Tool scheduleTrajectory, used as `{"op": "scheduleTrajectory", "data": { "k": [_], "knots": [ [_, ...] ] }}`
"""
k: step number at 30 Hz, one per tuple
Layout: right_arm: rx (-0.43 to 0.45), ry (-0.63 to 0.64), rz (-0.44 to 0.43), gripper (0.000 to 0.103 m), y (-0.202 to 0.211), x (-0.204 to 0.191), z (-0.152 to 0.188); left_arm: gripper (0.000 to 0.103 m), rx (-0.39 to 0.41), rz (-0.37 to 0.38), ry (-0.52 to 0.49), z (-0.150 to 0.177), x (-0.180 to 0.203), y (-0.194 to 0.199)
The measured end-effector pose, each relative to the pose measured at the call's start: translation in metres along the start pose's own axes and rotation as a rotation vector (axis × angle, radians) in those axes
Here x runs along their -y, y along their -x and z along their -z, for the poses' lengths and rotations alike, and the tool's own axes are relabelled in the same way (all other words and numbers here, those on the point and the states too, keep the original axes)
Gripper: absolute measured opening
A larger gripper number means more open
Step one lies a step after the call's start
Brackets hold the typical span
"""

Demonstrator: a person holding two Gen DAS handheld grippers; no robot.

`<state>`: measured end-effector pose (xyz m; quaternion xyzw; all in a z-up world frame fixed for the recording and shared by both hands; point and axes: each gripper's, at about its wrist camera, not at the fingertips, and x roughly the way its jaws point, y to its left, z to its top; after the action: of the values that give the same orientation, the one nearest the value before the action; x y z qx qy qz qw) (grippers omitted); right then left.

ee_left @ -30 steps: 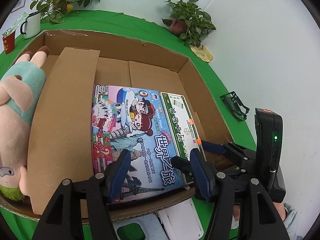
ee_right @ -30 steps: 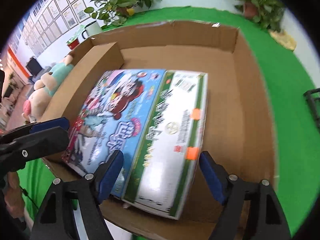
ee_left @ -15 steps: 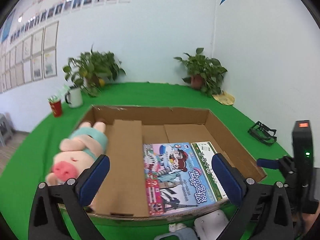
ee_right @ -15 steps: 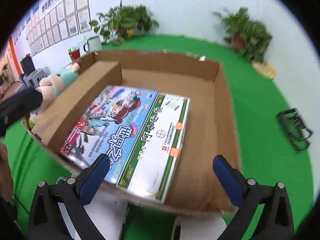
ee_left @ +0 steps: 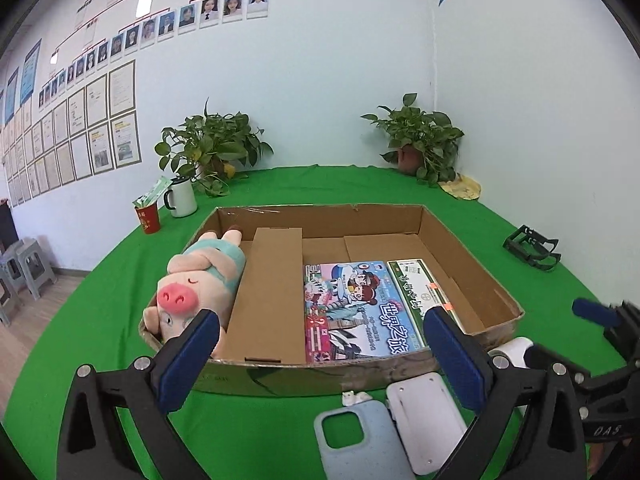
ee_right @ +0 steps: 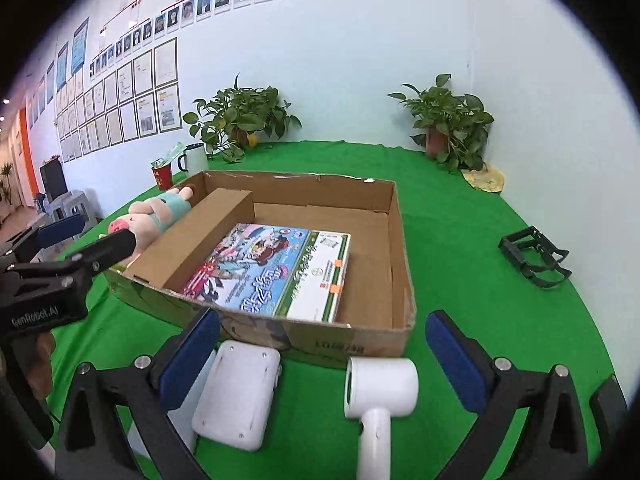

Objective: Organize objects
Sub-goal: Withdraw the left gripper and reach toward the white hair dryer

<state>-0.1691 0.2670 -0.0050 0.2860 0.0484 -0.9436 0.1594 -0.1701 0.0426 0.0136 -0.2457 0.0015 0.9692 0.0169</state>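
A shallow cardboard box [ee_left: 472,256] [ee_right: 400,264] sits on the green table. Inside lie a colourful game box [ee_left: 352,312] [ee_right: 256,268], a green-white box [ee_left: 420,284] [ee_right: 324,272], a cardboard divider [ee_left: 272,292] and a plush pig [ee_left: 200,276] [ee_right: 156,212]. In front of the box lie a white flat case [ee_left: 428,420] [ee_right: 240,392], a pale blue phone case [ee_left: 360,440] and a white hair dryer [ee_right: 376,396]. My left gripper [ee_left: 320,360] is open and empty, above the cases. My right gripper [ee_right: 316,360] is open and empty, above the white case and dryer.
A black wire holder [ee_left: 532,248] [ee_right: 532,256] lies right of the box. Two potted plants [ee_left: 212,148] [ee_left: 420,140], a white mug [ee_left: 182,198] and a red cup [ee_left: 149,218] stand at the back. Grey stools [ee_left: 24,264] stand on the floor at left.
Both grippers pulled back and up out of the box and opened wide. The game box and green-white box stay in the box. The cases and dryer came into view.
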Motion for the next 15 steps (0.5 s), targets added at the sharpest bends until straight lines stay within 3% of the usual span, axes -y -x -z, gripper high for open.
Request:
{"op": "scheduleTrajectory", "data": {
  "k": [9, 10, 11, 13, 14, 15],
  "knots": [
    [0.022, -0.013, -0.040, 0.102, 0.025, 0.002, 0.031, 0.102, 0.044, -0.041, 0.021, 0.013, 0.020, 0.027],
    [0.012, -0.023, -0.044, 0.098, 0.024, 0.003, 0.035, 0.102, 0.049, -0.039, 0.020, 0.014, 0.022, 0.029],
    [0.005, -0.027, -0.040, 0.087, 0.023, 0.004, 0.038, 0.100, 0.049, -0.040, 0.014, 0.016, 0.023, 0.031],
    [0.000, -0.018, -0.017, 0.064, 0.024, 0.003, 0.043, 0.082, 0.035, -0.050, 0.000, 0.019, 0.027, 0.033],
    [-0.001, -0.015, -0.013, 0.059, 0.026, 0.002, 0.045, 0.058, 0.024, -0.056, 0.000, 0.021, 0.028, 0.033],
    [0.000, -0.013, -0.015, 0.059, 0.027, 0.002, 0.047, 0.043, 0.011, -0.062, 0.003, 0.024, 0.028, 0.033]
  ]
}}
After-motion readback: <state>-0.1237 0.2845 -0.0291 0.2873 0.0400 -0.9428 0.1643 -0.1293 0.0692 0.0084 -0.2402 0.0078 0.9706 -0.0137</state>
